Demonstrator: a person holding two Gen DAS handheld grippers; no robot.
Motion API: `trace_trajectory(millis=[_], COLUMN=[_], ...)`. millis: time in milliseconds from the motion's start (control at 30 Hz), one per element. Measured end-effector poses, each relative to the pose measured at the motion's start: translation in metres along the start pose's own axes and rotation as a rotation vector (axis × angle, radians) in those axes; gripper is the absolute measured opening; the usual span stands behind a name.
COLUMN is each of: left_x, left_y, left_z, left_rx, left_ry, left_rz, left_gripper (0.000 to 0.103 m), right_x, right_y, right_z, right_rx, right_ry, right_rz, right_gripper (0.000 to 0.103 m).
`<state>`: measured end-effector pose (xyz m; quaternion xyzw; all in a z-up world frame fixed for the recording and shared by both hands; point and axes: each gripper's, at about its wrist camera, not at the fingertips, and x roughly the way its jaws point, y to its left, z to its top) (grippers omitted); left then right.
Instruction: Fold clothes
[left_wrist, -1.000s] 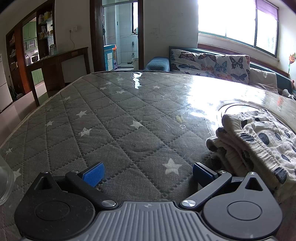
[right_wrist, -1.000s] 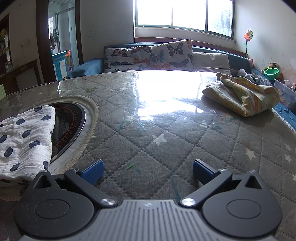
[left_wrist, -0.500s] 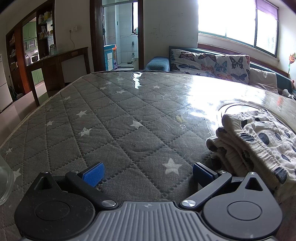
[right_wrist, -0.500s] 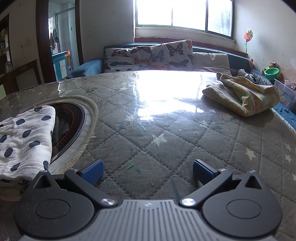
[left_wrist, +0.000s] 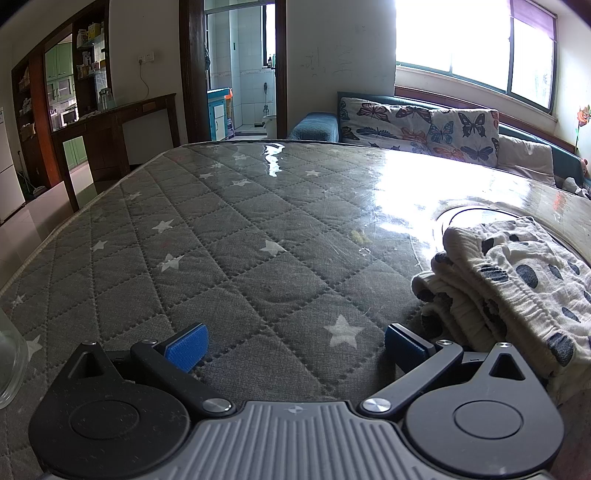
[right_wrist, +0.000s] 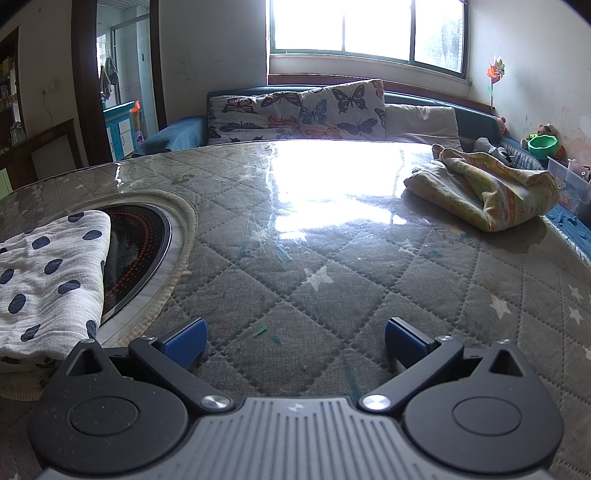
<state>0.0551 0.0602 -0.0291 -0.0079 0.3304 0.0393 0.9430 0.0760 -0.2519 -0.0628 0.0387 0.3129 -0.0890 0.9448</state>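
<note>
- Left wrist view: your left gripper (left_wrist: 293, 341) sits low over the table (left_wrist: 258, 236), its jaws wide apart and clamped on nothing; you can count two blue pads (left_wrist: 186, 347), one on each finger, with bare quilted cover between them.
- One folded spotted garment (left_wrist: 517, 288) lies on the table just to the right of your right-hand finger; its stacked edges face the gripper, and whether cloth and finger touch you cannot tell; part of it lies over a round inset (left_wrist: 476, 214) in the tabletop.
- One clear glass jar (left_wrist: 9, 362) shows at the far left edge, cut off by the frame; one sofa (left_wrist: 417, 122) with butterfly cushions stands beyond the table, under the window.
- Right wrist view: your right gripper (right_wrist: 293, 341) also rests low over the table (right_wrist: 332, 266), jaws spread apart and empty; again two blue pads (right_wrist: 404, 341), one per finger.
- You see two pieces of clothing here; the spotted garment (right_wrist: 48, 280) lies folded just left of your left-hand finger, covering part of the round inset (right_wrist: 147, 243); one crumpled yellow garment (right_wrist: 487, 192) lies well apart at the far right side of the table.
- One green bowl (right_wrist: 541, 142) sits among toys beyond the yellow garment.
</note>
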Motion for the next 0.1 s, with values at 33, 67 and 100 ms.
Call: trace_trajectory(millis=[33, 67, 100], left_x=[-0.0001, -0.0002, -0.0002], left_y=[0.0001, 0.0001, -0.0001], left_z=[0.0001, 0.0002, 0.0003], left_rx=[0.0, 0.0, 0.0], left_ry=[0.0, 0.0, 0.0], left_rz=[0.0, 0.0, 0.0], left_gripper=[0.103, 0.103, 0.103], right_x=[0.0001, 0.0001, 0.0001], right_y=[0.0001, 0.0001, 0.0001], right_z=[0.0, -0.0001, -0.0001], right_rx=[0.0, 0.0, 0.0], right_ry=[0.0, 0.0, 0.0], right_rz=[0.0, 0.0, 0.0], right_gripper=[0.103, 0.103, 0.103])
